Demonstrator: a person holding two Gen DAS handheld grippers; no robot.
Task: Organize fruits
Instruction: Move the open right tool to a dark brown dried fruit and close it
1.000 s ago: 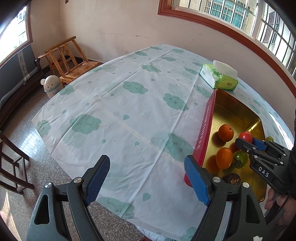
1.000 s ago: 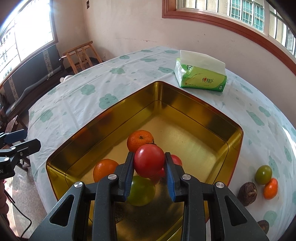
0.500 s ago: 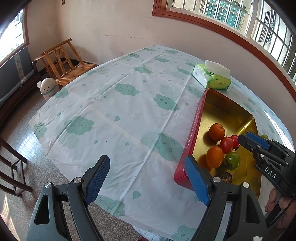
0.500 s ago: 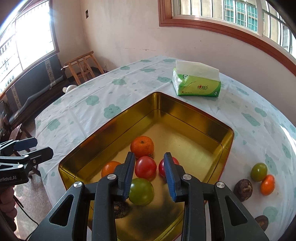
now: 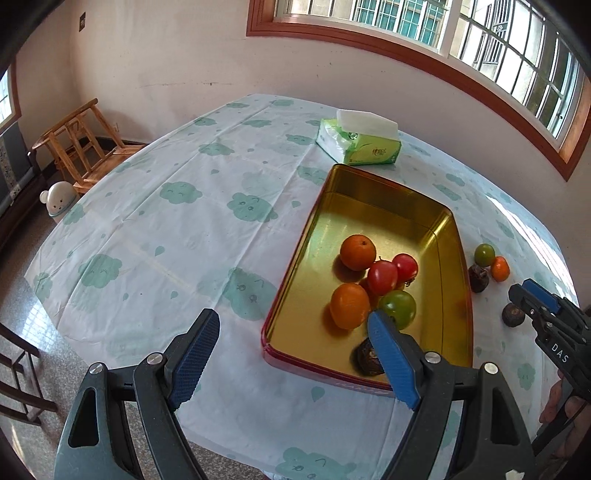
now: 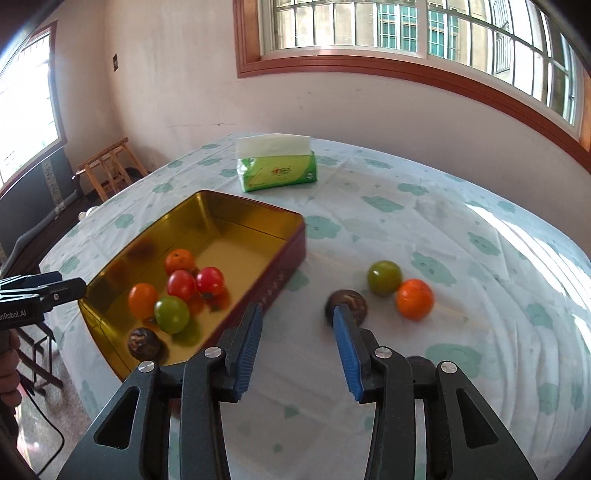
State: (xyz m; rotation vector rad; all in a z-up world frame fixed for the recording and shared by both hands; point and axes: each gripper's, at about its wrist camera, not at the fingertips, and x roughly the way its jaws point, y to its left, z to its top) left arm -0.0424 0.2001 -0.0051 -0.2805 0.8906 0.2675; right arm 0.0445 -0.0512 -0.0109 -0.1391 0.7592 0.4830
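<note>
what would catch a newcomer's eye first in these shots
The gold tin on the cloud-print tablecloth, left of centre, with bright red, orange and green fruit piled at its near end. Right of it, a green fruit and an orange one lie loose on the cloth. The open right hand-held gripper fills the foreground, empty.

- A green tissue pack (image 5: pixel 358 142) with white tissue standing out of its top lies at upper centre of the frame, on the tablecloth.
- The white tablecloth (image 5: pixel 177 229), printed with green clouds, fills the middle.
- A wooden chair (image 5: pixel 83 146) stands at the left edge, by the wall.
- A small white bear-shaped bin (image 5: pixel 59 197) sits on the floor just below it.
- A barred window (image 6: pixel 406 29) in a brown frame runs along the top.
</note>
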